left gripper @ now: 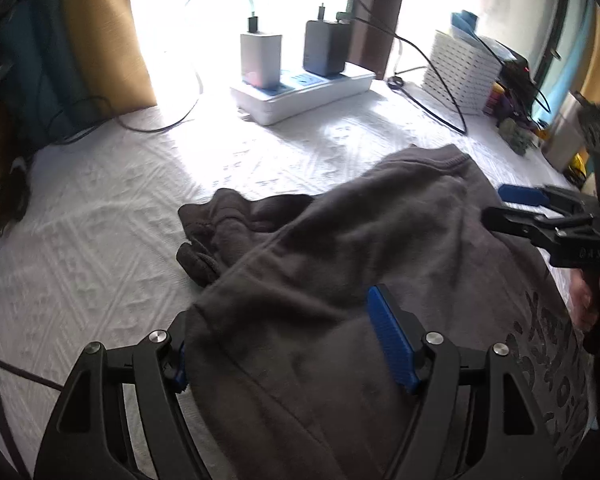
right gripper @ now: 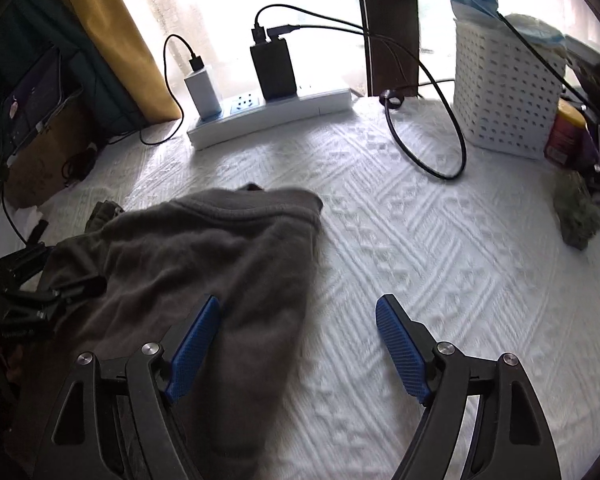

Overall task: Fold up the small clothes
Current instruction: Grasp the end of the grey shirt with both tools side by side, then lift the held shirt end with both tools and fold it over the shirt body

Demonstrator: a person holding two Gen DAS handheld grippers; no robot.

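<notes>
Grey garment, rumpled on the white textured cover, bunched sleeve towards the power strip; left gripper and right gripper both spread wide, gripping nothing: best pinch opposite edges, draw flat before folding.

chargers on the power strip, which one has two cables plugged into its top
The black charger, standing to the right of the white charger on the power strip. The white one carries a single cable.
</notes>
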